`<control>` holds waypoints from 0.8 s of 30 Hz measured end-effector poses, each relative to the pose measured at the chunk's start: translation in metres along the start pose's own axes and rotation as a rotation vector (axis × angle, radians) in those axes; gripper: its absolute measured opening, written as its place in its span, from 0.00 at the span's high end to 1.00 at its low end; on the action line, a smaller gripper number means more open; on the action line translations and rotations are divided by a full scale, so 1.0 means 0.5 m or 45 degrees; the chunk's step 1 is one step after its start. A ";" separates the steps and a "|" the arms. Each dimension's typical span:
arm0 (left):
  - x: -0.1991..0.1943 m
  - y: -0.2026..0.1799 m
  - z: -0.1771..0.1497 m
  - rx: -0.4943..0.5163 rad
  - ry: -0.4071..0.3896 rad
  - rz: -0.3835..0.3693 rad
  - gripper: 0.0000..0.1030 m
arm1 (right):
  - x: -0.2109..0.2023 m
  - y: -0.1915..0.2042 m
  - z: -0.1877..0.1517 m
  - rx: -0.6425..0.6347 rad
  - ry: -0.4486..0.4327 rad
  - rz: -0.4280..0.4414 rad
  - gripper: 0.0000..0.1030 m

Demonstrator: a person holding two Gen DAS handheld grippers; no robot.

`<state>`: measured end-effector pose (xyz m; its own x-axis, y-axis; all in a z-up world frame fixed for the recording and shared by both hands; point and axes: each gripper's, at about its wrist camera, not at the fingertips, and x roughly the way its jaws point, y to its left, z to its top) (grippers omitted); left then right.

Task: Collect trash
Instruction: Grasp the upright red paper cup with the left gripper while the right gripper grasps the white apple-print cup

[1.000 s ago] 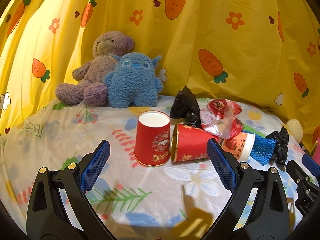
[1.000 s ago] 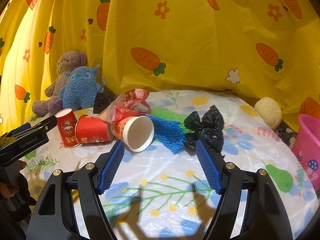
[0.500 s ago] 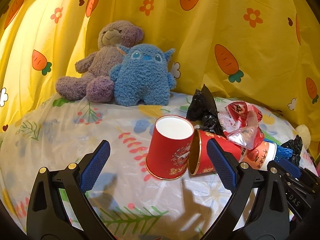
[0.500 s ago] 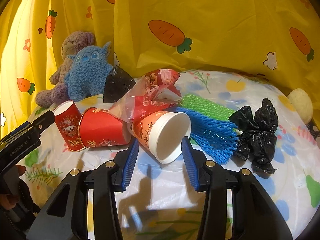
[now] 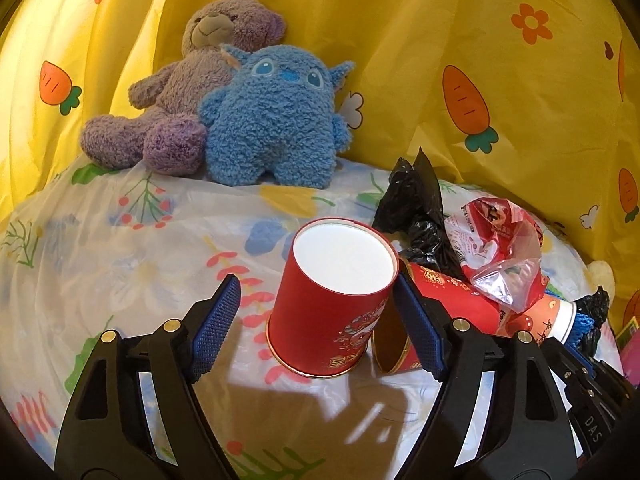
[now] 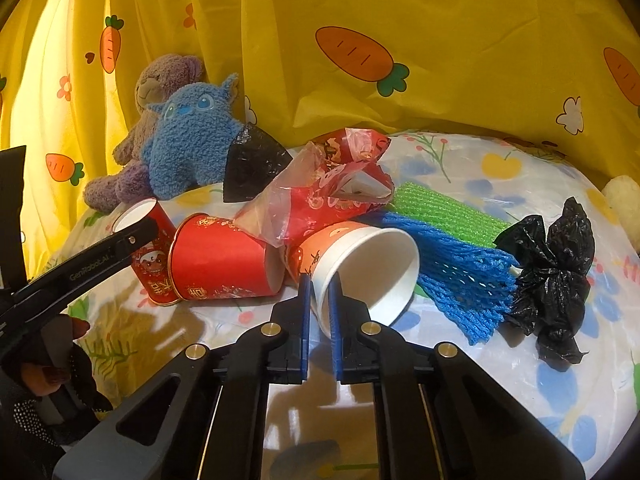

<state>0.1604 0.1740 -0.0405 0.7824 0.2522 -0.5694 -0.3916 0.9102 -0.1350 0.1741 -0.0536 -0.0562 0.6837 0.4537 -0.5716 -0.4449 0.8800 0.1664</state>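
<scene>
**Inspector:** State of your tongs?

**Me:** My right gripper [image 6: 319, 308] has just closed; its pads pinch the rim of the white-lined paper cup [image 6: 360, 264], lying tipped beside the blue foam net [image 6: 460, 276]. My left gripper [image 5: 316, 312] has been narrowing around the upside-down red cup [image 5: 336, 300]; its left pad is not yet touching.

**Inspector:** Step and next move?

**Me:** Picking up, I judge. Next: finish the left squeeze, then lift both without crushing them.

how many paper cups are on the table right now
3: an upside-down red cup between the left gripper's fingers, a red cup on its side beside it, and an orange-and-white cup pinched by the right gripper. Trash may hide others.
</scene>
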 end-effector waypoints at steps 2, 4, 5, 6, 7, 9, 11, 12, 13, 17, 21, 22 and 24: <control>0.007 -0.001 -0.001 0.004 0.011 -0.008 0.33 | -0.009 0.001 -0.004 -0.011 -0.017 -0.002 0.96; 0.017 0.000 -0.003 -0.001 0.034 -0.030 0.38 | -0.022 0.000 -0.009 -0.014 -0.030 0.007 0.96; 0.021 0.001 -0.001 -0.006 0.047 -0.038 0.42 | -0.030 -0.002 -0.010 -0.014 -0.039 0.010 0.96; 0.021 0.003 -0.001 -0.012 0.047 -0.043 0.42 | -0.041 -0.004 -0.013 -0.013 -0.052 0.013 0.96; 0.021 0.003 -0.001 -0.017 0.046 -0.047 0.42 | -0.050 -0.007 -0.015 -0.011 -0.063 0.011 0.96; 0.021 0.005 0.000 -0.023 0.044 -0.060 0.42 | -0.071 -0.012 -0.023 -0.006 -0.086 0.015 0.96; 0.018 0.006 0.000 -0.025 0.033 -0.071 0.43 | -0.088 -0.018 -0.032 -0.001 -0.103 0.007 0.96; 0.015 0.005 -0.001 -0.022 0.024 -0.071 0.43 | -0.097 -0.021 -0.037 0.003 -0.112 0.004 0.96; 0.011 0.003 -0.001 -0.014 0.016 -0.069 0.44 | -0.104 -0.024 -0.041 0.009 -0.116 0.001 0.96; -0.020 -0.008 -0.005 0.031 -0.024 -0.038 0.44 | -0.134 -0.041 -0.057 0.031 -0.134 -0.014 0.96; -0.079 -0.019 -0.010 0.049 -0.090 -0.032 0.44 | -0.174 -0.063 -0.072 0.058 -0.172 -0.038 0.96; -0.093 -0.023 -0.013 0.051 -0.099 -0.041 0.44 | -0.181 -0.068 -0.075 0.064 -0.177 -0.043 0.96; -0.120 -0.034 -0.022 0.060 -0.123 -0.059 0.44 | -0.193 -0.078 -0.083 0.080 -0.183 -0.052 0.96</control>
<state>0.1146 0.1396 -0.0130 0.8430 0.2376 -0.4826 -0.3323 0.9355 -0.1199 0.1017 -0.1376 -0.0410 0.7782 0.4289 -0.4588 -0.3809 0.9031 0.1982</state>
